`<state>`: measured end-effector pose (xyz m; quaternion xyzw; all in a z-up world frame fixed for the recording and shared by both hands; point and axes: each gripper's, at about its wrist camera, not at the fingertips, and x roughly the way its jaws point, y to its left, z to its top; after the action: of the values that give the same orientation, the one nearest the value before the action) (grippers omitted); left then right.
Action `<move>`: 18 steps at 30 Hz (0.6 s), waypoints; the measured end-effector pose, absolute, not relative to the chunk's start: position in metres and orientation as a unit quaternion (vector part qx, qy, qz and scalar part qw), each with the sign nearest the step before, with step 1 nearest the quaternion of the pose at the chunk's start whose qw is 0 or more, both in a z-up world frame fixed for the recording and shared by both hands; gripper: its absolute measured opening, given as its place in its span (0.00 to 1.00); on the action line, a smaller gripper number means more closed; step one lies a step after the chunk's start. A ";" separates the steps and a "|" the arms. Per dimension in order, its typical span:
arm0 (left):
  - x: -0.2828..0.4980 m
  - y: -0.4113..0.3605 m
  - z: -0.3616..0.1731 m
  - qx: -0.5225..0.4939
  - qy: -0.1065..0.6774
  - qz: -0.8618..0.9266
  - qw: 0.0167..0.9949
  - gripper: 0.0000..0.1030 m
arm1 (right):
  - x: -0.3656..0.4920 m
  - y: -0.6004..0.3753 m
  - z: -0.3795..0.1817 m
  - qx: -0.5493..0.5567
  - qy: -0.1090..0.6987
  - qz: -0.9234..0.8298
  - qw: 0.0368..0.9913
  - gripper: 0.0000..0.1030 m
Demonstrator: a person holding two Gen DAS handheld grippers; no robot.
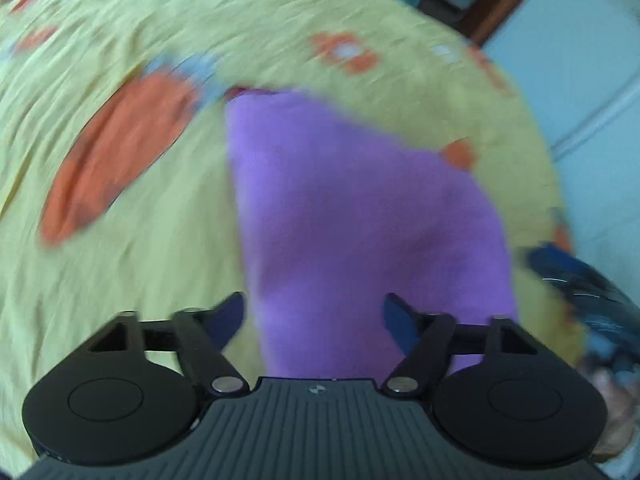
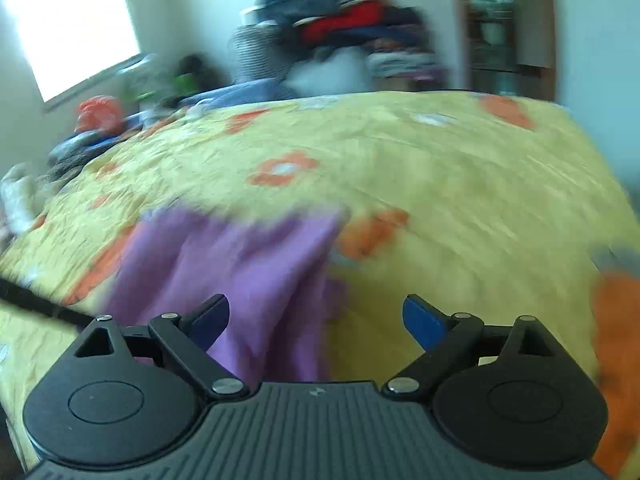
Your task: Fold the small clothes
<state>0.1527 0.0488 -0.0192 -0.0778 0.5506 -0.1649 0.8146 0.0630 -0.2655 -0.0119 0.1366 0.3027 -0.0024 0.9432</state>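
While both views were smeared by motion, the purple garment (image 1: 360,216) lay flat on the yellow flowered bed cover (image 1: 120,300), its long axis running straight away from the left tool (image 1: 314,314), whose spread jaws hung over its near end, pinching nothing. The right tool (image 2: 316,320), also spread and empty, had the cloth (image 2: 240,272) off toward its left finger (image 2: 210,320). By my judgement the left hand was nearer and better lined up for the next fold.
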 end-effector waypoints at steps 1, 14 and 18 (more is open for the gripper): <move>0.145 0.061 -0.027 -0.093 0.547 -0.163 0.816 0.69 | 0.046 -0.270 -0.018 0.155 0.287 0.016 0.945 0.92; 0.098 0.019 -0.018 -0.080 0.440 -0.188 0.875 0.90 | 0.052 -0.232 -0.016 0.100 0.247 0.103 0.958 0.45; 0.094 -0.010 -0.030 -0.037 0.436 -0.157 0.885 0.91 | 0.100 -0.231 -0.043 0.046 0.324 0.074 0.942 0.41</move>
<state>0.0938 -0.0096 -0.0301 -0.0368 0.4359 -0.1571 0.8854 0.1004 -0.2310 -0.0427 0.0459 0.3236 0.0742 0.9422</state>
